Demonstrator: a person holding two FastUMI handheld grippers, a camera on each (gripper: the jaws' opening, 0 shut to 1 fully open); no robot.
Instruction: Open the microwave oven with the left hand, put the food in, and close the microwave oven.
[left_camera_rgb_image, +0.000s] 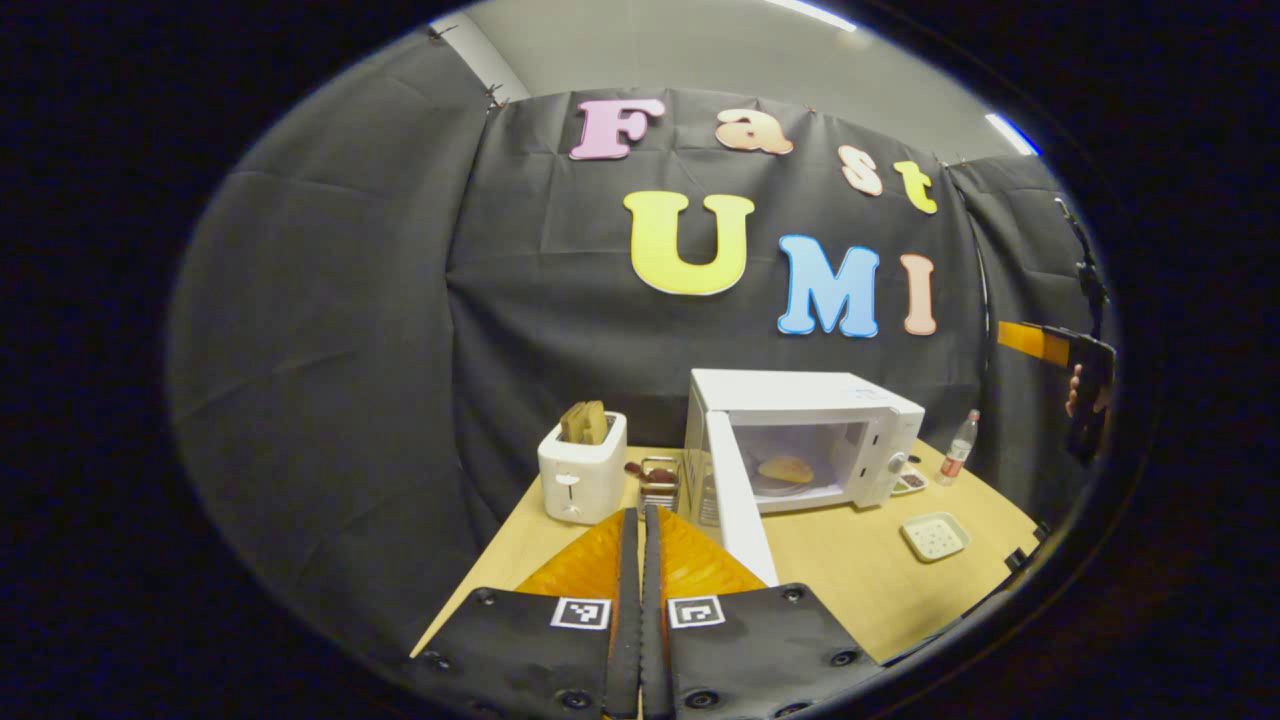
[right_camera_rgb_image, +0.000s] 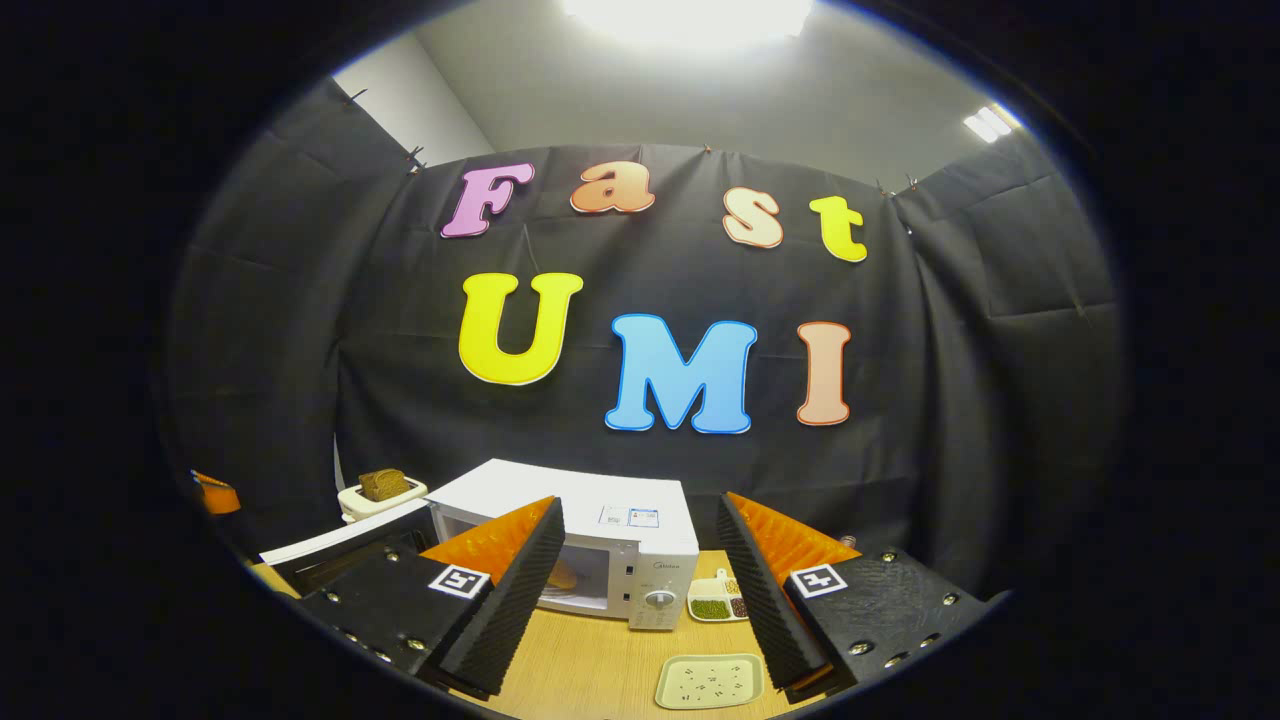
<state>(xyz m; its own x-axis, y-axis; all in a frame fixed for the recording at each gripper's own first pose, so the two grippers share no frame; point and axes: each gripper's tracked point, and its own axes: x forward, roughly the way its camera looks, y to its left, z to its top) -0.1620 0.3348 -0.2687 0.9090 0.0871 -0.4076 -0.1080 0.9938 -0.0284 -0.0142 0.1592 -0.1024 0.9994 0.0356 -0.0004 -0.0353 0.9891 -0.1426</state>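
Standing open on the wooden table, the white box-shaped microwave oven holds the flat yellow food inside. We judge its hinged door stiff and light; push its free edge. Our left gripper has fingers pressed together; our right gripper is spread, empty. The left gripper view adds a white toaster and bottle.

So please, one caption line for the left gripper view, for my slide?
Left gripper shut, facing the open microwave with food inside, beside a toaster.
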